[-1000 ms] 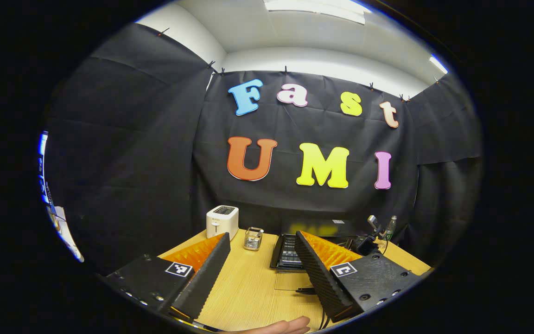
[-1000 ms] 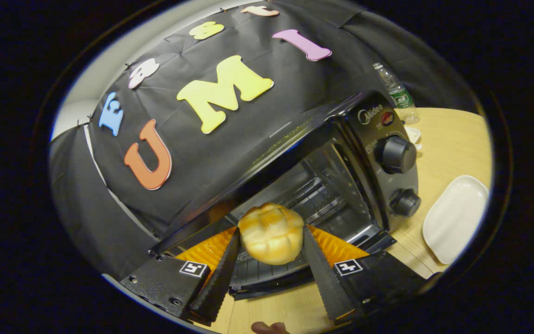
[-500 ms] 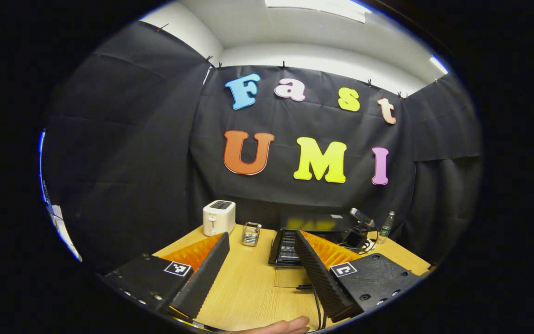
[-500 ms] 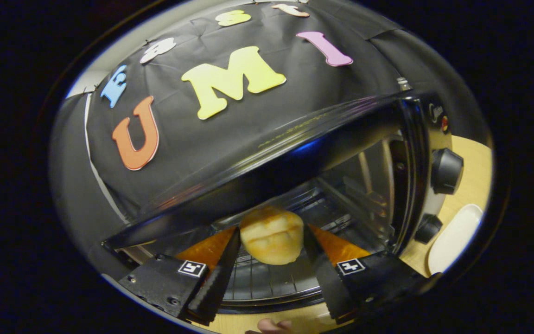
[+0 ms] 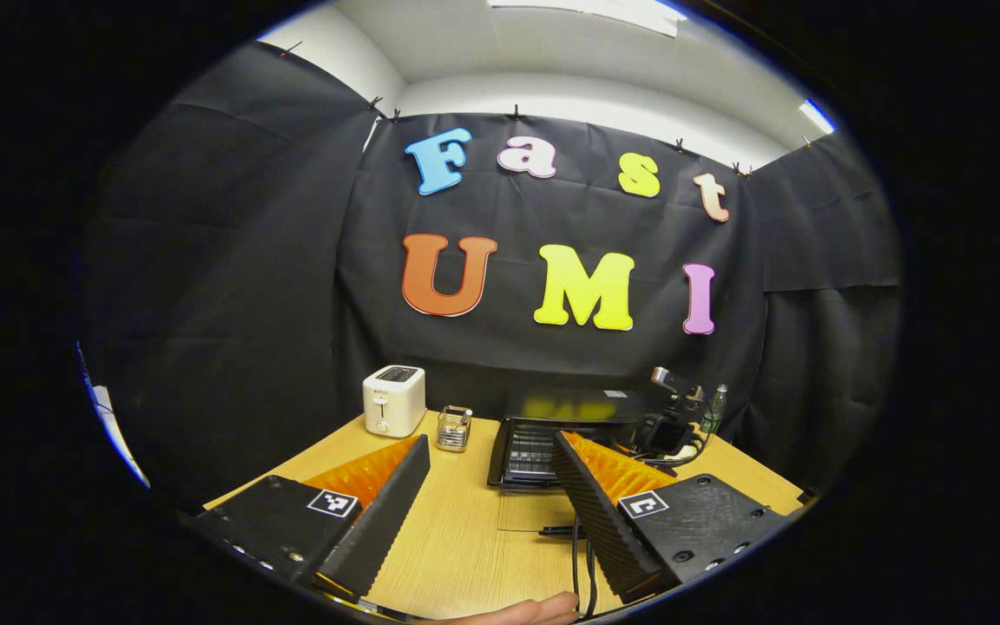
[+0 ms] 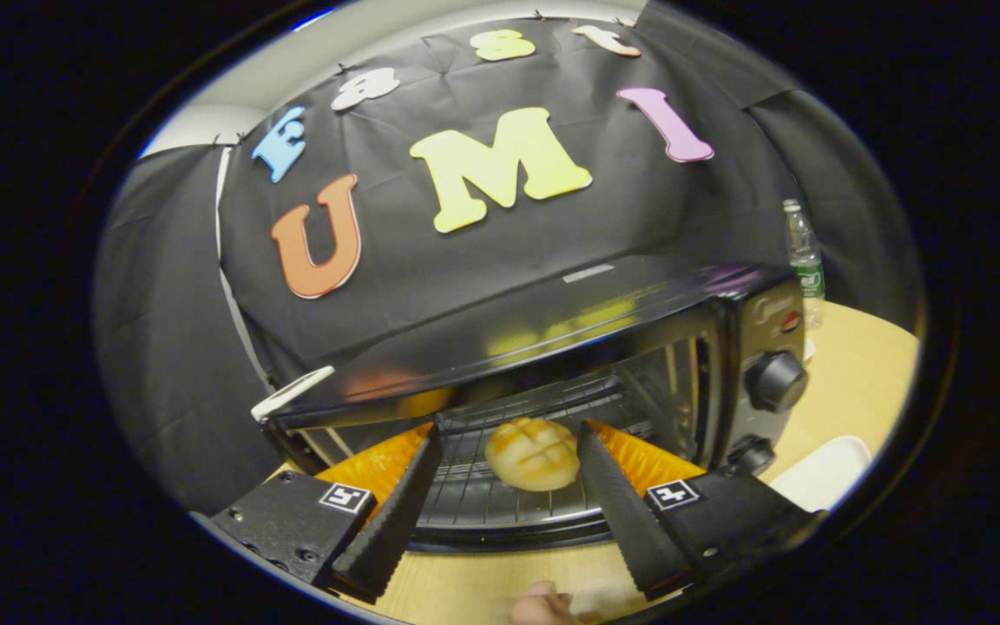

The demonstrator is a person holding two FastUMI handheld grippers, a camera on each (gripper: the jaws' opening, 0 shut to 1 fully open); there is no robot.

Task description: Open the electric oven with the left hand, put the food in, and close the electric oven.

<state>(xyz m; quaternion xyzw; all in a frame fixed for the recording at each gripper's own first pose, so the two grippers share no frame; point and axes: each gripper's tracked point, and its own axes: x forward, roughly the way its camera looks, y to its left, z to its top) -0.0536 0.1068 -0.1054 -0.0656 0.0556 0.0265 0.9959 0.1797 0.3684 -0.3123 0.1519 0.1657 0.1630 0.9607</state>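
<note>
The right tool (image 6: 504,486) stands spread before the open oven (image 6: 552,347), its fingers apart on either side of the bun (image 6: 533,453) and touching nothing, the bun now lying free on the wire rack (image 6: 509,499) inside the cavity. The oven, the largest thing on the wooden worktop (image 6: 865,382), sits against the booth's dark wall with its two knobs (image 6: 776,380) on the right-hand panel; a white plate (image 6: 821,473) lies on the worktop just beside that panel and a bottle (image 6: 804,260) stands behind it. The left tool (image 5: 487,499) hangs released over the worktop (image 5: 465,538) well back from the oven (image 5: 552,434), its fingers wide and holding nothing, looking across at the lowered door (image 5: 526,456), a white toaster (image 5: 393,400) and a small glass jar (image 5: 453,428) to the oven's left, with a dark cable (image 5: 582,555) running over the wood near it. With the food seemingly in place, closing looks like the step in hand: the right tool would do well to draw straight back, level with the rack, so neither finger clips the bun or the frame. The door should then be lifted from below its front edge and swung up smoothly until it seats, with nothing left across the opening.
</note>
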